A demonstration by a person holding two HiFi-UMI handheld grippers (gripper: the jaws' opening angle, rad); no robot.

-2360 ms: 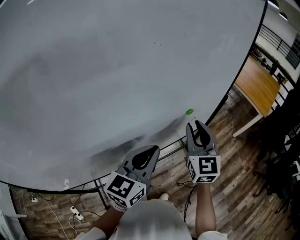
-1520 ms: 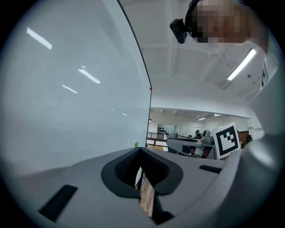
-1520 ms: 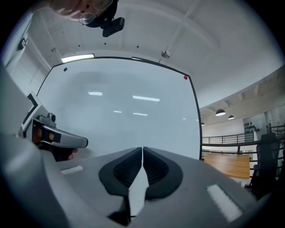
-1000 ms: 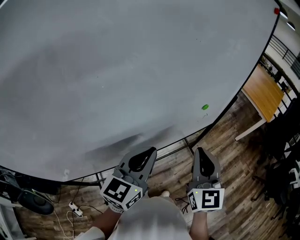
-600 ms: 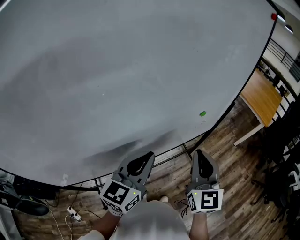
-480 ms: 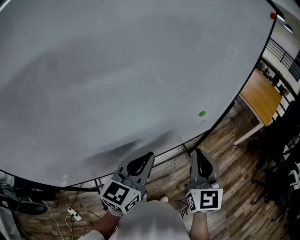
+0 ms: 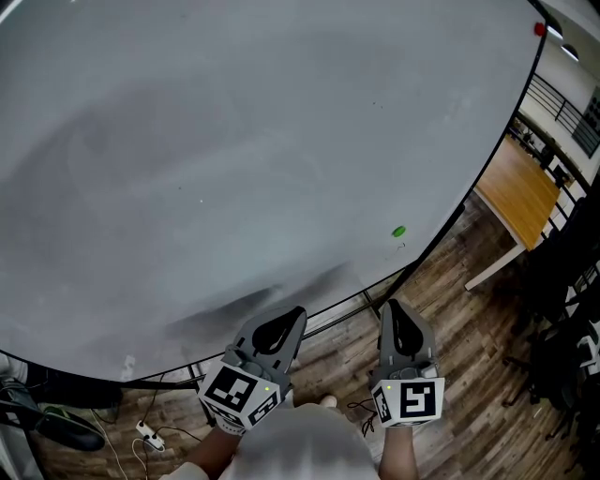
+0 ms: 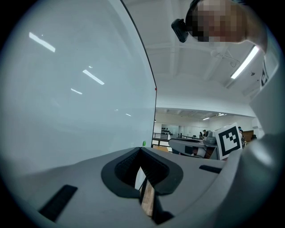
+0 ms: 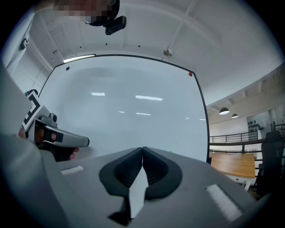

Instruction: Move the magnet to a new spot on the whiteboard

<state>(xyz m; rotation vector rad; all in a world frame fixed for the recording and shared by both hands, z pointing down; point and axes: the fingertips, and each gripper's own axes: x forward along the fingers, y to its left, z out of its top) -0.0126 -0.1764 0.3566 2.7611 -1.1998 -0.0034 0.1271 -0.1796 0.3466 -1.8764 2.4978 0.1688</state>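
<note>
**Holdings, near to far: two empty grippers, one magnet on the board**

1. My left gripper point(image 7: 289, 319). Jaws closed tip to tip, with nothing between them. It is held low in front of me, over the wooden floor point(image 7: 469, 309), short of the board's lower edge.
2. My right gripper point(image 7: 396, 314). Jaws pressed together and likewise empty. It is level with the left one and apart from it.
3. Cables point(image 7: 145, 431). They lie loose on the floor at lower left, under the board.
4. Whiteboard point(image 7: 234, 141). It is large and wiped grey, and fills most of the head view.
5. Green magnet point(image 7: 398, 232). This is the task's thing. It is stuck to the board near its lower right edge, above my right gripper and well apart from both tools.
6. Red magnet point(image 7: 539, 29). It sits at the board's far upper right corner, untouched.
7. Wooden table point(image 7: 520, 183). It stands beyond the board's right edge.

Status: neither tool holds the green magnet. I cannot tell whether this is its old spot or its new one. If it is the old spot, everything is left: reach, grip, pull free, set down elsewhere.
</note>
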